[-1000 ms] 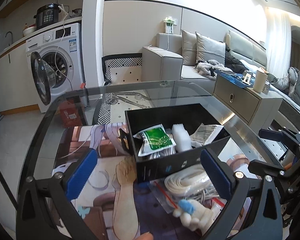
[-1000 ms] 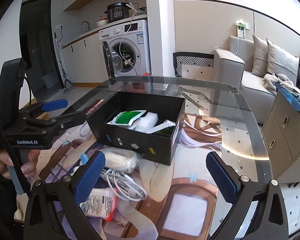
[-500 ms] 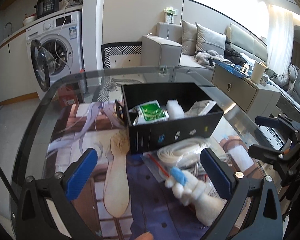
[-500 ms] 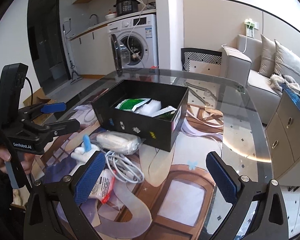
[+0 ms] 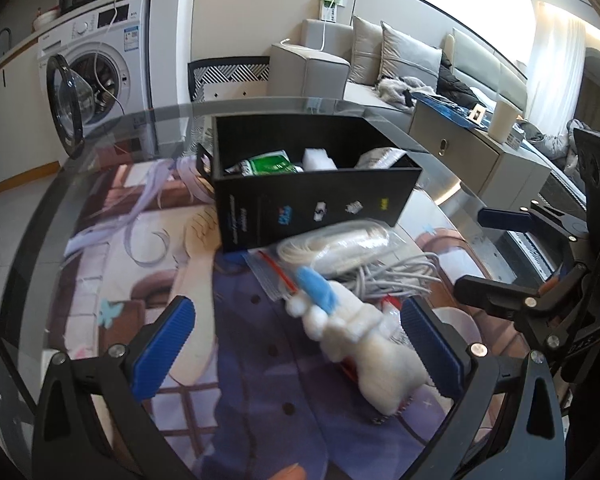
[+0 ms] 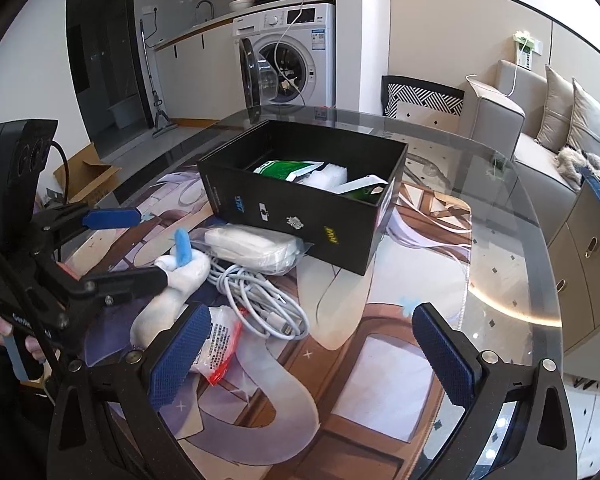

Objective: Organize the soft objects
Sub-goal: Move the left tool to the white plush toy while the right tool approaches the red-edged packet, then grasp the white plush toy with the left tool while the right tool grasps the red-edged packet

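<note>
A black open box (image 5: 316, 208) (image 6: 300, 216) stands on the glass table and holds a green packet (image 5: 270, 163), a white foam block (image 5: 319, 158) and a paper packet. In front of it lie a white plush toy with a blue ear (image 5: 360, 336) (image 6: 168, 292), a bagged white cable roll (image 5: 340, 246) (image 6: 252, 246), a loose white cable (image 6: 260, 304) and a small red-edged bag (image 6: 220, 338). My left gripper (image 5: 300, 344) is open, the plush lying between its fingers near the right one. My right gripper (image 6: 312, 356) is open and empty over the printed mat.
A printed mat (image 6: 360, 360) covers the round glass table (image 6: 512, 240). A washing machine (image 6: 288, 60) with its door open stands behind, a sofa (image 6: 540, 128) and a cabinet (image 6: 588, 248) at the right. A cardboard box (image 6: 84, 172) lies on the floor.
Both grippers have pulled back and lowered from the box. The plush toy and the cable pile have come closer in the left wrist view, the plush now between the left fingers.
</note>
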Tool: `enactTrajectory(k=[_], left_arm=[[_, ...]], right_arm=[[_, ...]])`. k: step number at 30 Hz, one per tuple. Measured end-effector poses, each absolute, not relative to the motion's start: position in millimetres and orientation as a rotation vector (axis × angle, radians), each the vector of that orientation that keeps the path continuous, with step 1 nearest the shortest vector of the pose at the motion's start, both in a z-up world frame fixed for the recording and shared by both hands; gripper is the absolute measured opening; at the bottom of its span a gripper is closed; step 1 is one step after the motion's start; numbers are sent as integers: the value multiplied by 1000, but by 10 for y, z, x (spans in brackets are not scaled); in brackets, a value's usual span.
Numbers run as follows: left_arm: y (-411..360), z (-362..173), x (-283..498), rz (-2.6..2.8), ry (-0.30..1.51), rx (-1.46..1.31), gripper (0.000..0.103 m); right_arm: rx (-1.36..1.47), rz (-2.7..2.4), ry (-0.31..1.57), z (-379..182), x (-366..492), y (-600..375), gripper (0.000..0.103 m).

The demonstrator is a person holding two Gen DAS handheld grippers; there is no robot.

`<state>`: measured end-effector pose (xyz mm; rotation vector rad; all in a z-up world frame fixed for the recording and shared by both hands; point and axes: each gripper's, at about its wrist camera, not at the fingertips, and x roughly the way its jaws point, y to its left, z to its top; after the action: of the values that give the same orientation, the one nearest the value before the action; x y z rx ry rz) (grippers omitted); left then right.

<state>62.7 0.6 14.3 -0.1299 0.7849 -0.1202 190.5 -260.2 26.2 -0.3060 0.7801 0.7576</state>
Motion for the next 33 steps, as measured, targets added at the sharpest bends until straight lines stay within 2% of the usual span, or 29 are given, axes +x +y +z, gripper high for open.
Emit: enactTrajectory(k=[12,17,23,25,28,33], left_arm=[[-76,47,660,-162,835,-168,103],[-76,-9,683,-182,861,-188,99],[-72,-46,690,-249,879,-230,73],[-64,-55,686,-275,883,-247,56],[-45,-67,673,-272,887,-248,37],[11,-57,634,-256,871,-250,31]], right_arm=[[-306,756,808,168,1843,-2611,102],[-310,764,838,64,1777,-2627,102],[-328,795,854,16,1735,-2596,102],[-341,807,858,0,1715,-2579,102],[-356,825,859,-10,1689,-2543,102],[-359,851,861,-19,1648,-2509,102]])
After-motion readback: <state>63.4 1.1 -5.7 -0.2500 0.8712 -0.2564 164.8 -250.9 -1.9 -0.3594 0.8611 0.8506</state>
